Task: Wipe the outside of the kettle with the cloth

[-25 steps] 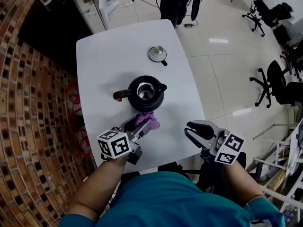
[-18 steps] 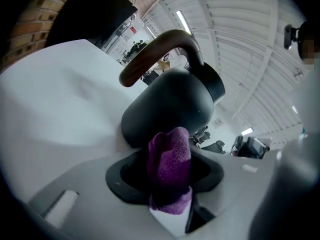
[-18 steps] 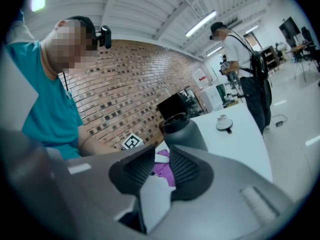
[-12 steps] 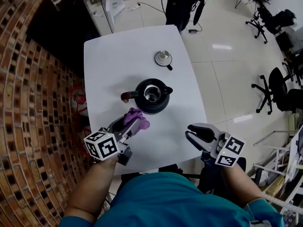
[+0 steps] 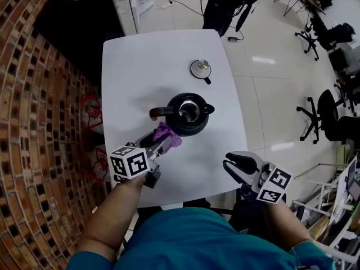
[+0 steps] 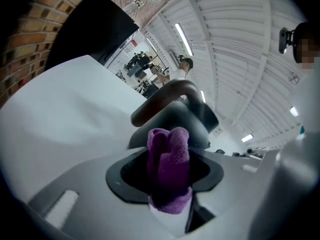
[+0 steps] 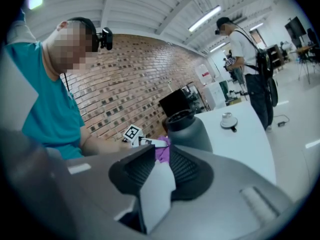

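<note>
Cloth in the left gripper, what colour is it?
The cloth is purple, clearest in the left gripper view.

Lid (image 5: 200, 68) on white table (image 5: 140, 66); brick wall (image 5: 34, 122) beside; office chair (image 5: 331, 112) apart.

1. Left gripper (image 5: 161, 144) has carried the purple cloth (image 5: 167, 134) leftward round the kettle (image 5: 195, 129), off the near face and onto the near-left wall
2. Halfway there the cloth eased back from the kettle; now it's touching again, just below the handle (image 5: 159, 112)
</note>
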A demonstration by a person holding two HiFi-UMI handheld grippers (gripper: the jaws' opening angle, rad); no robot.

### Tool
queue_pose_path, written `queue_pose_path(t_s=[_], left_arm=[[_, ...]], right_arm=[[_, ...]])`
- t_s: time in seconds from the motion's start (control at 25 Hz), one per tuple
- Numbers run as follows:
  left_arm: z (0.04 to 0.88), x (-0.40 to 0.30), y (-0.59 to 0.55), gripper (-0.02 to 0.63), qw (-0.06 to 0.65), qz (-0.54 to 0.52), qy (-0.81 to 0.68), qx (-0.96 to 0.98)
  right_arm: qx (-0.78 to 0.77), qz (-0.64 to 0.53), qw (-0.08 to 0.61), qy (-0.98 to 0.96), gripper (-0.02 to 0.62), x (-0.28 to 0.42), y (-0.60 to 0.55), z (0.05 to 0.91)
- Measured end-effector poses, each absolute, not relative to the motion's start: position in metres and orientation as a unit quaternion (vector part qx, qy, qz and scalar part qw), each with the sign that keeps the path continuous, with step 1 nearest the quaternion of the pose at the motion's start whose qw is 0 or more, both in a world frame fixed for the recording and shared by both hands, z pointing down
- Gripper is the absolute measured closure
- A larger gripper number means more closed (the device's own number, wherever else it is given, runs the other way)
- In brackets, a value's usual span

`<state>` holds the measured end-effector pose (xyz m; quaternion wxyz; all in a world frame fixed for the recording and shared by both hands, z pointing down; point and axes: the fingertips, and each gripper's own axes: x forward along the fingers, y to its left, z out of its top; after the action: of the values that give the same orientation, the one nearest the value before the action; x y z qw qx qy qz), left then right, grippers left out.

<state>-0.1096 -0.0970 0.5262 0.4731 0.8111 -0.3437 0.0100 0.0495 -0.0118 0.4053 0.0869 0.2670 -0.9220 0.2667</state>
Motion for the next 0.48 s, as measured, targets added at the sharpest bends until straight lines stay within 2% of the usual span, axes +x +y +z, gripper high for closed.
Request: queue_pose_path(t_s=[0.24,0.48], left_arm=[[0.556,-0.126,-0.106,0.413,0.472,0.032,-0.36,0.804],[0.548,-0.183,-0.127,0.413,0.462,0.044,-0.357,0.811]], right_arm=[[0.268,0.271,0.101,-0.919,0.515,0.05,-0.014,0.411],[0.265,0.271,0.101,-0.92,0.515,0.045,-0.027,0.406]])
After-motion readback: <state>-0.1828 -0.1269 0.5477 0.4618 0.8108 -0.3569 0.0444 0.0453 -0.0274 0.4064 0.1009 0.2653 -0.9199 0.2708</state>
